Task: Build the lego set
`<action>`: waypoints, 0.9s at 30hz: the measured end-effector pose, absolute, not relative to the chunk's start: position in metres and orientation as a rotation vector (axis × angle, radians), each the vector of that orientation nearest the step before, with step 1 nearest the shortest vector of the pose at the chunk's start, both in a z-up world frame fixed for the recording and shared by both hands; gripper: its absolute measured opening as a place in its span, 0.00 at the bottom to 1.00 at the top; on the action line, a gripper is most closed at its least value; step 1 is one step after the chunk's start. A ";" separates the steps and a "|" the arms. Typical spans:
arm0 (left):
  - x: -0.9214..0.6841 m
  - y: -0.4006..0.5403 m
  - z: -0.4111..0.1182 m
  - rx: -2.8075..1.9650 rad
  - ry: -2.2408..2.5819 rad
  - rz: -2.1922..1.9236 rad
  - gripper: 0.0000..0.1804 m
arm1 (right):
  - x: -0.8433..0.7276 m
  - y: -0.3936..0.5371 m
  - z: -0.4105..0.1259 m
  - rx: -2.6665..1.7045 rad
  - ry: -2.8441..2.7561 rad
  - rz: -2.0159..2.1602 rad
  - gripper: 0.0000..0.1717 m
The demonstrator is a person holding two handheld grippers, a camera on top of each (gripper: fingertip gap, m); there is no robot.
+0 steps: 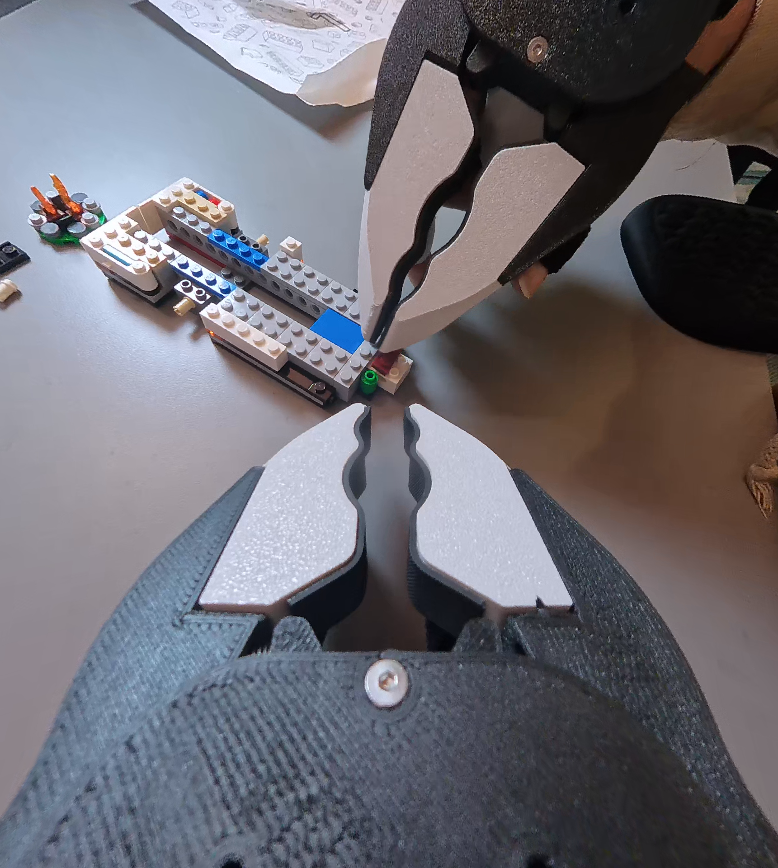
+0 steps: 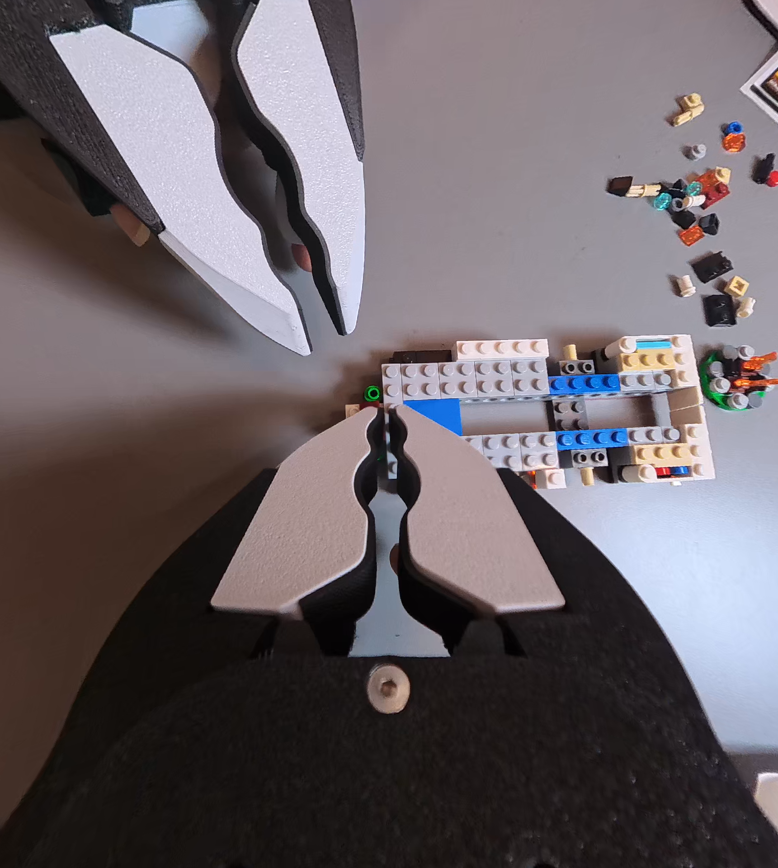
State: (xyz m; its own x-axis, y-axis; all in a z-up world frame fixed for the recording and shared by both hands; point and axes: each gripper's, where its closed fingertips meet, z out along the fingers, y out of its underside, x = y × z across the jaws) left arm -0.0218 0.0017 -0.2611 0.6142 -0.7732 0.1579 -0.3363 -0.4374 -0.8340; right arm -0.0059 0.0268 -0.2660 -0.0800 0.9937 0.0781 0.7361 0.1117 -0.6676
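— Closest to the left wrist camera, what sits at the fingertips?

— Only bare grey tabletop (image 1: 95, 469). The left gripper (image 1: 387, 409) hovers with its white fingers a little apart and nothing between them. Just beyond its tips stands a small green round stud piece (image 1: 369, 378), beside a white brick with a dark red piece (image 1: 389, 366) at the near end of the long grey, blue and white brick model (image 1: 255, 300).

— And the other claw?

— The right gripper (image 1: 376, 339) comes down from above with its tips drawn together, resting on the model's end row of light grey studded bricks (image 2: 391, 380), next to a smooth blue tile (image 1: 336, 329). Whether it pinches anything there, I cannot tell; its fingers cover that corner of the model in the right wrist view.

— Farther out?

— Past the model's far end sits a small round green-based build with orange flame-like pieces (image 1: 65, 213). Loose black, tan and orange bricks (image 2: 706, 202) lie scattered nearby, and a printed paper sheet (image 1: 283, 42) lies at the table's far edge. A black padded chair arm (image 1: 725, 272) shows at the right.
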 end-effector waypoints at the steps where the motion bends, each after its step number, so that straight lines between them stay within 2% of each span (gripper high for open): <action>1: -0.022 0.002 -0.261 -2.028 0.872 -0.687 0.07 | -0.006 0.028 -0.264 -1.674 -1.860 0.646 0.01; 7: -0.021 0.001 -0.261 -2.024 0.875 -0.685 0.07 | 0.002 0.058 -0.244 -1.628 -1.799 0.602 0.07; 13: -0.020 0.001 -0.262 -2.021 0.892 -0.670 0.08 | 0.011 0.125 -0.250 -1.618 -1.954 0.621 0.20; 17: -0.024 0.003 -0.263 -2.019 0.899 -0.632 0.09 | -0.009 0.147 -0.261 -1.769 -2.005 0.829 0.28; 21: -0.031 0.006 -0.259 -2.015 0.879 -0.620 0.11 | -0.010 0.139 -0.271 -1.898 -2.025 1.025 0.27; 27: -0.042 0.007 -0.249 -1.996 0.887 -0.620 0.16 | 0.037 0.103 -0.268 -1.941 -1.949 1.028 0.26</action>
State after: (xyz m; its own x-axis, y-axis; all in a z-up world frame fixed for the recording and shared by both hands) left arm -0.0420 0.0073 -0.2486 0.6262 -0.7738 0.0959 -0.3556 -0.3929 -0.8480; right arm 0.0367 0.1026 -0.2680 -0.1141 0.9397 -0.3225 0.7970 -0.1072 -0.5945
